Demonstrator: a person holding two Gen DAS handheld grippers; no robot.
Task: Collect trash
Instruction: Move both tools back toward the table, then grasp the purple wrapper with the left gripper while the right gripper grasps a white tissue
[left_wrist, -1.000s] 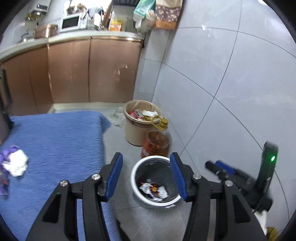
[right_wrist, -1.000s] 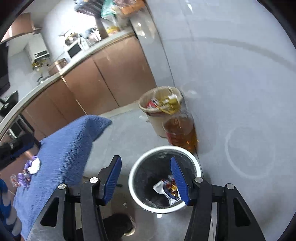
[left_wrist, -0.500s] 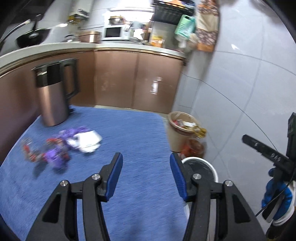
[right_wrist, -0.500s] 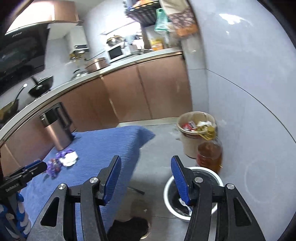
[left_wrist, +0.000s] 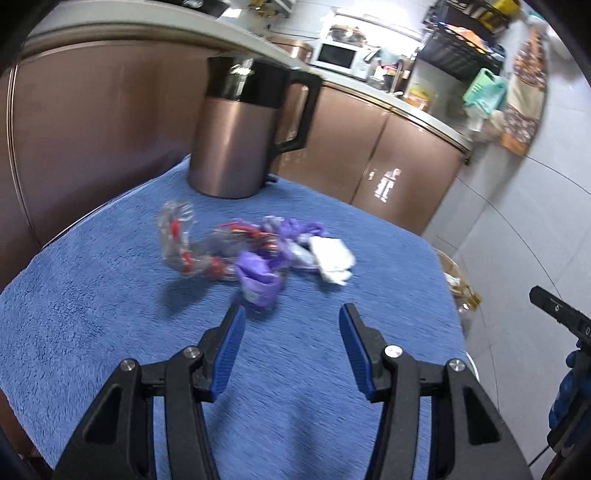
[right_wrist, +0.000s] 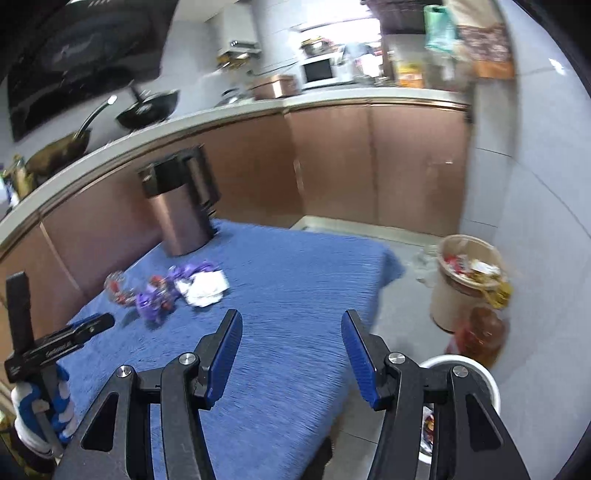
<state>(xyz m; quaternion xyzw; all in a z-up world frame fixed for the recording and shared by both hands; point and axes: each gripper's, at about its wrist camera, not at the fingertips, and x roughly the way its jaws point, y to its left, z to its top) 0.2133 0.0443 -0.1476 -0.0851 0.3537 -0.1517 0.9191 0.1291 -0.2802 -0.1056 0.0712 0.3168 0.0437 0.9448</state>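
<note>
left tool (left_wrist: 291, 325): jaws spread wide, nothing between them, held above the blue-covered desk (left_wrist: 110, 332) just short of the trash
right tool (right_wrist: 291, 332): jaws wide apart, empty, over the desk's right part
trash pile (left_wrist: 255, 254): purple and red wrappers, clear plastic and a white crumpled tissue (left_wrist: 332, 258), lying together on the desk in front of the kettle (left_wrist: 243, 133)
white bin (right_wrist: 476, 373): on the floor right of the desk, beside an amber bottle (right_wrist: 480, 332) and a full beige bin (right_wrist: 461, 280)

Home kitchen — microwave (left_wrist: 334, 56), wok (right_wrist: 149, 109) (countertop).
</note>
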